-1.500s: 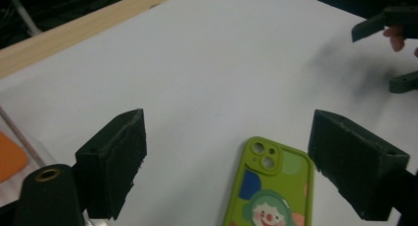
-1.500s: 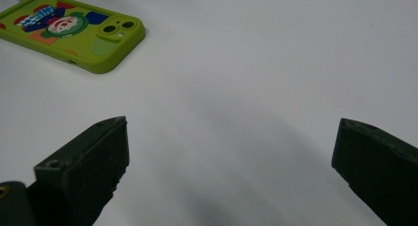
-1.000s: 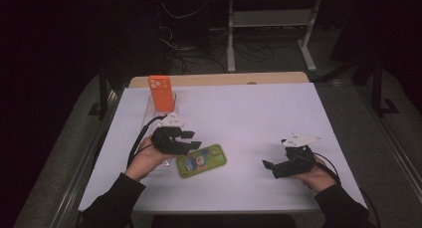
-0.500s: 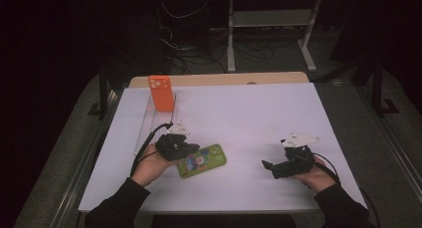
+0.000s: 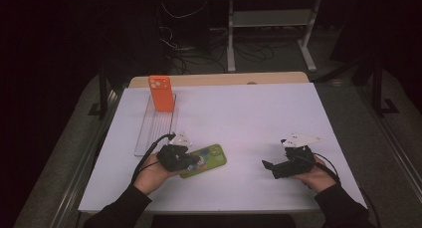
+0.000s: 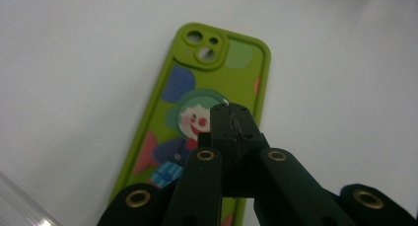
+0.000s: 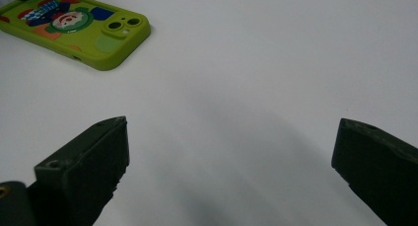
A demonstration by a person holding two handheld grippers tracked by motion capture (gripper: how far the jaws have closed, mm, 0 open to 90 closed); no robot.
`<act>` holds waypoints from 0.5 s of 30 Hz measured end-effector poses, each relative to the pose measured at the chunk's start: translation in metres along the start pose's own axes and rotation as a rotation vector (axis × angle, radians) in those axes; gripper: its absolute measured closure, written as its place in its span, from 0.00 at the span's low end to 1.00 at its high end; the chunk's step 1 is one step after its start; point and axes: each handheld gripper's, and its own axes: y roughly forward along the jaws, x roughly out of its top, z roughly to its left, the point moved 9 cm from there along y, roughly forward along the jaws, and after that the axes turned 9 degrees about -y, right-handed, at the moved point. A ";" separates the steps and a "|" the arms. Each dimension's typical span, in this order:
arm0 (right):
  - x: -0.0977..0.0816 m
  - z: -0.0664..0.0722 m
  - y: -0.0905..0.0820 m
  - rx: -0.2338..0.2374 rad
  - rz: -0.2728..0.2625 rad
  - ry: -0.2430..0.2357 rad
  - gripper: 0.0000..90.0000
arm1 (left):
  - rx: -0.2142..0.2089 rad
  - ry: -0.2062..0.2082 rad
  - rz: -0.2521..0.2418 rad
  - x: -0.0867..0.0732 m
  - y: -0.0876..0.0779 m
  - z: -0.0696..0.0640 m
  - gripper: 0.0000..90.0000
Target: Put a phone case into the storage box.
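left gripper: the left gripper (image 6: 231,118) has just closed; its jaws now meet tip to tip with nothing between them, poised over the picture on the case, contact unclear.
change since a second ago: in the high view the left gripper (image 5: 185,157) has come down and forward from beside the case onto its near end.
meaning: likely a press or push on the case with closed tips, not a pinch.
green phone case: the lime-green soft phone case with a cartoon clown print (image 6: 197,112) lies flat, back up, on the white worktop (image 5: 249,118).
right gripper: the right gripper (image 7: 226,162) rests wide open and empty, well apart from the case.
container: the clear ribbed plastic tray (image 5: 155,128) holds one upright orange phone case (image 5: 161,93) at its far end; its other slots look vacant.
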 end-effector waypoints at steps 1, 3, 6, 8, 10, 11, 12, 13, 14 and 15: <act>0.000 0.000 0.000 -0.003 0.002 -0.007 0.00 | 0.003 0.011 0.002 -0.002 0.000 0.000 1.00; -0.001 -0.002 0.000 -0.007 0.009 -0.034 0.00 | 0.001 -0.003 0.005 -0.006 -0.001 -0.001 1.00; 0.002 0.000 0.000 0.001 -0.007 -0.002 0.00 | 0.002 -0.001 0.016 -0.011 -0.001 0.000 1.00; 0.002 0.000 0.001 0.000 -0.003 -0.004 0.00 | -0.003 -0.018 0.021 -0.014 0.002 -0.001 1.00; 0.002 0.000 0.001 0.000 -0.004 -0.007 0.00 | -0.001 -0.014 0.025 -0.016 0.005 -0.002 1.00; 0.001 0.001 0.001 0.005 0.001 0.000 0.00 | 0.007 -0.011 0.040 -0.018 0.006 -0.001 1.00; 0.001 0.001 0.001 0.008 0.006 0.000 0.00 | 0.013 -0.009 0.037 -0.019 0.008 0.000 1.00; 0.001 0.001 0.001 0.007 0.004 0.008 0.00 | 0.013 -0.015 0.045 -0.020 0.009 0.000 1.00; 0.001 0.001 0.001 0.007 0.006 0.009 0.00 | 0.015 -0.015 0.046 -0.021 0.009 0.000 1.00; 0.001 0.001 0.001 0.006 0.006 0.004 0.00 | 0.012 -0.025 0.053 -0.022 0.009 0.000 1.00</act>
